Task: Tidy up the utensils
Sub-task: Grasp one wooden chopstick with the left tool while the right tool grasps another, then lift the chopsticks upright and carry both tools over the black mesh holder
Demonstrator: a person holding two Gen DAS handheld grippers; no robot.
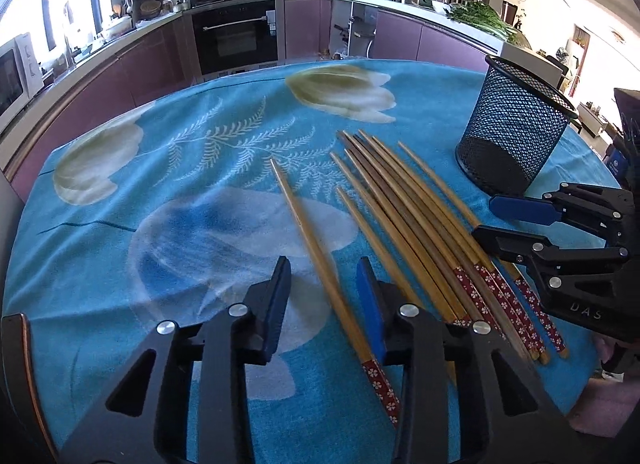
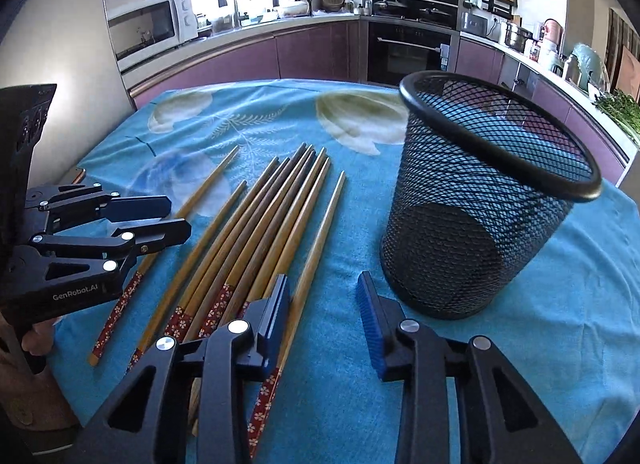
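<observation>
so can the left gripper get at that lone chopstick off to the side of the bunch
Probably yes: the left gripper is open, and the lone chopstick already lies between its fingers, apart from the bunch, with nothing over it.

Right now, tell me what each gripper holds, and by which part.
Nothing. The left gripper is open astride one chopstick, not clamping it; the right gripper is open over the cloth.

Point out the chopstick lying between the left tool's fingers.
The lone chopstick, apart to the left of the bundle; it runs between the open left tool fingers.
</observation>
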